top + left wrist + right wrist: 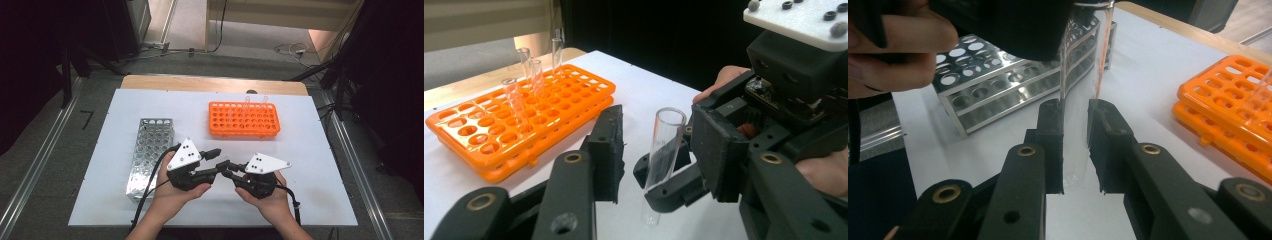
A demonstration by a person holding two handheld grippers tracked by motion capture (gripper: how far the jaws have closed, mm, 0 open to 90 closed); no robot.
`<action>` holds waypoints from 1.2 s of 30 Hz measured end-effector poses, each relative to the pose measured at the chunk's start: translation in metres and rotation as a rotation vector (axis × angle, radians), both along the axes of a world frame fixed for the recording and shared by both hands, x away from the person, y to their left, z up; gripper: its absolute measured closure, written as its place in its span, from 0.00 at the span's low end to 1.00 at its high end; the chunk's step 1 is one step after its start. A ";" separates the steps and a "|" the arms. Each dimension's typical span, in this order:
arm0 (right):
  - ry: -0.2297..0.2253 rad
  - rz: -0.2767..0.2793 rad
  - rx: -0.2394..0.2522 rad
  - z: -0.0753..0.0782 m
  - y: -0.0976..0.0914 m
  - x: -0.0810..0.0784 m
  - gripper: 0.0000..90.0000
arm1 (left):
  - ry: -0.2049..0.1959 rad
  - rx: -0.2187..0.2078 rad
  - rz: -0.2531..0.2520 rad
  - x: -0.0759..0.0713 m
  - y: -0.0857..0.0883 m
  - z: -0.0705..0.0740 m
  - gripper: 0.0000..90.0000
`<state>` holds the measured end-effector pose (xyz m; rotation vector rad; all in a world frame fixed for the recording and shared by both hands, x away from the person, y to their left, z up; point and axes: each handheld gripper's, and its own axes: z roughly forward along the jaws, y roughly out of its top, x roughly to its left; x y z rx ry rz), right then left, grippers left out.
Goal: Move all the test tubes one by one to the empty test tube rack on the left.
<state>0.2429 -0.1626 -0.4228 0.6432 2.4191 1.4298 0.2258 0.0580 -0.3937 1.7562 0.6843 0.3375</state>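
right claw [1075,145]: clamped on a clear tube [663,155], holding it upright just above the surface [320,165]
left claw [656,150]: jaws part open on either side of that tube (pads not pressing it, as far as i can see)
tube spot: between both claws, front middle of the surface
orange rack [243,119]: behind, a few tubes in it
metal rack [150,150]: off to the left

Test tube partly hidden between two hand-held claws

In the right gripper view, the clear test tube [1079,90] loses its rim behind the left claw's dark body [1008,25]; its lower end blurs between black pads. The orange rack [1233,110] runs off the right edge.
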 end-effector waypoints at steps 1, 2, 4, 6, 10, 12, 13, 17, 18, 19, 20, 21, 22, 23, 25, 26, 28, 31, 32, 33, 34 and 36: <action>0.001 0.004 0.000 0.000 0.001 -0.001 0.82 | -0.004 0.002 -0.001 -0.001 -0.001 0.000 0.65; -0.002 0.008 -0.002 0.001 0.002 -0.001 0.82 | -0.005 0.001 -0.005 -0.001 -0.001 0.000 0.66; -0.003 0.014 0.000 0.001 0.003 -0.003 0.82 | -0.008 0.006 -0.007 -0.001 -0.001 0.000 0.69; -0.003 0.020 0.001 0.002 0.004 -0.004 0.82 | -0.009 0.009 -0.017 -0.002 -0.003 -0.001 0.71; -0.002 0.030 0.003 0.003 0.006 -0.005 0.82 | -0.013 0.013 -0.020 -0.002 -0.004 -0.001 0.76; -0.003 0.034 0.001 0.003 0.006 -0.005 0.82 | -0.018 0.015 -0.022 -0.003 -0.004 -0.001 0.79; -0.002 0.035 0.001 0.004 0.006 -0.005 0.82 | -0.020 0.016 -0.021 -0.003 -0.004 -0.001 0.80; 0.004 0.037 0.004 0.003 0.006 -0.005 0.82 | -0.023 0.017 -0.022 -0.003 -0.004 0.000 0.82; 0.004 0.037 0.004 0.003 0.006 -0.005 0.82 | -0.024 0.018 -0.023 -0.003 -0.004 0.000 0.83; 0.005 0.035 0.003 0.003 0.006 -0.005 0.82 | -0.024 0.018 -0.023 -0.003 -0.004 0.000 0.83; 0.005 0.037 0.002 0.003 0.005 -0.004 0.82 | -0.025 0.019 -0.022 -0.003 -0.004 0.000 0.83; 0.005 0.037 0.002 0.003 0.005 -0.004 0.82 | -0.025 0.019 -0.021 -0.003 -0.004 0.000 0.83; 0.003 0.036 0.002 0.003 0.005 -0.004 0.82 | -0.024 0.018 -0.021 -0.003 -0.004 0.000 0.83; 0.004 0.036 0.003 0.003 0.005 -0.004 0.82 | -0.024 0.017 -0.022 -0.003 -0.004 0.000 0.83; 0.005 0.036 0.004 0.003 0.006 -0.004 0.82 | -0.024 0.017 -0.022 -0.003 -0.004 0.000 0.84; 0.006 0.036 0.005 0.003 0.006 -0.004 0.82 | -0.026 0.019 -0.023 -0.003 -0.004 0.000 0.84; 0.006 0.037 0.006 0.003 0.006 -0.004 0.82 | -0.027 0.019 -0.023 -0.003 -0.004 0.000 0.84; 0.009 0.042 0.017 0.002 0.006 -0.003 0.81 | -0.028 0.020 -0.020 -0.003 -0.003 0.000 0.84; 0.016 0.044 0.023 0.002 0.005 -0.003 0.79 | -0.027 0.018 -0.020 -0.003 -0.003 0.000 0.84; 0.017 0.046 0.026 0.002 0.005 -0.003 0.75 | -0.026 0.020 -0.017 -0.002 -0.003 0.001 0.84; 0.016 0.049 0.027 0.002 0.005 -0.003 0.71 | -0.019 0.012 -0.009 -0.001 -0.001 0.001 0.84; 0.018 0.059 0.029 0.002 0.005 -0.003 0.64 | -0.014 0.016 -0.002 0.000 0.001 0.003 0.84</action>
